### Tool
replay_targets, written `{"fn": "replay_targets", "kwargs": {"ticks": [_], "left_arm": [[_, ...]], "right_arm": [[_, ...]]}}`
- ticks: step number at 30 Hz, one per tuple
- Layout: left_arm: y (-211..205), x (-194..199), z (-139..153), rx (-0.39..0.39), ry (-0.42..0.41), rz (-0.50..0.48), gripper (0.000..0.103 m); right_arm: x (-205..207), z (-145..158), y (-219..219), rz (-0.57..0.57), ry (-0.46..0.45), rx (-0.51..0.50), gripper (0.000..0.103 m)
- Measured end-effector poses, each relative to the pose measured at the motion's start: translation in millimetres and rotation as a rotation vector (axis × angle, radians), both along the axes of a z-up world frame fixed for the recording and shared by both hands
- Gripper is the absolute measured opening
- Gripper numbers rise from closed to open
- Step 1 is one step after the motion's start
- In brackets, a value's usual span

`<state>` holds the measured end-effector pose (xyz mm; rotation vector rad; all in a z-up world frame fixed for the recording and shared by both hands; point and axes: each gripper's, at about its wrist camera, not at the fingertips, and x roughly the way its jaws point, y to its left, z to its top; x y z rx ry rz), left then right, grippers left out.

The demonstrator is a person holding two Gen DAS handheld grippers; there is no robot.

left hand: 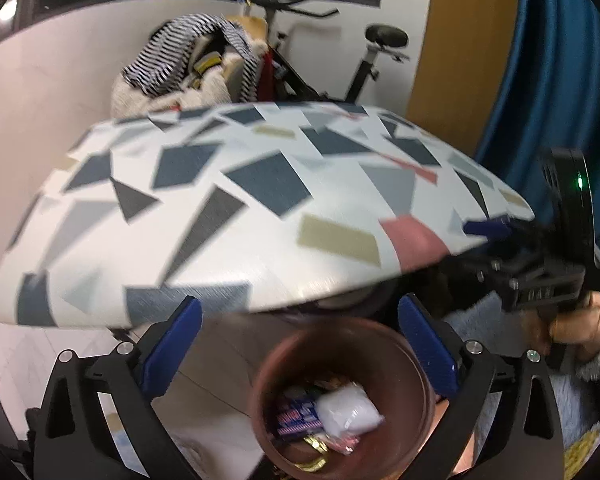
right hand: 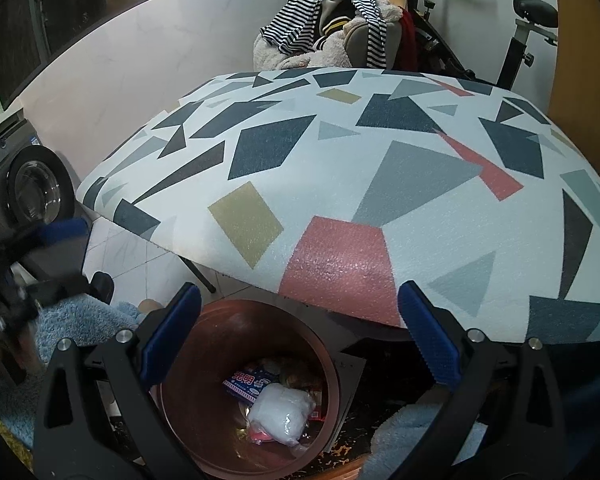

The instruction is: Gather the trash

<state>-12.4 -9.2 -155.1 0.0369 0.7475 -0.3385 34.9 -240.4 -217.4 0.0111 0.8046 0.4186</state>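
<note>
A brown round bin [left hand: 416, 364] stands on the floor below the table's near edge, also in the right wrist view [right hand: 204, 344]. Inside lie a white plastic packet [left hand: 348, 410] [right hand: 280, 412], a blue and white wrapper [left hand: 298, 414] [right hand: 246, 382] and other small wrappers. My left gripper [left hand: 300, 344] is open and empty above the bin. My right gripper [right hand: 300, 332] is open and empty above the bin too. The right gripper also shows at the right of the left wrist view [left hand: 488, 230]. The left gripper shows blurred at the left of the right wrist view [right hand: 56, 232].
A table [right hand: 340, 168] with a geometric patterned cover [left hand: 260, 208] fills the middle. Behind it stand a chair piled with clothes [right hand: 332, 28] and an exercise bike [left hand: 364, 60]. A washing machine [right hand: 32, 188] is at left, a blue curtain [left hand: 560, 80] at right.
</note>
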Motion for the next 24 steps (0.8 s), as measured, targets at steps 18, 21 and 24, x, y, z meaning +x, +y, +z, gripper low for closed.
{"fn": "replay_targets", "kwargs": {"ticks": [18, 21, 24], "left_arm": [[16, 5, 144, 0.027, -0.280, 0.086, 0.097], [14, 2, 156, 0.039, -0.295, 0.093, 0.097], [13, 0, 162, 0.039, -0.300, 0.100, 0.097]], "right_arm": [[4, 133, -4, -0.076, -0.226, -0.029, 0.097], [4, 152, -7, -0.081, -0.238, -0.014, 0.097], [4, 165, -8, -0.081, -0.244, -0.002, 0.097]]}}
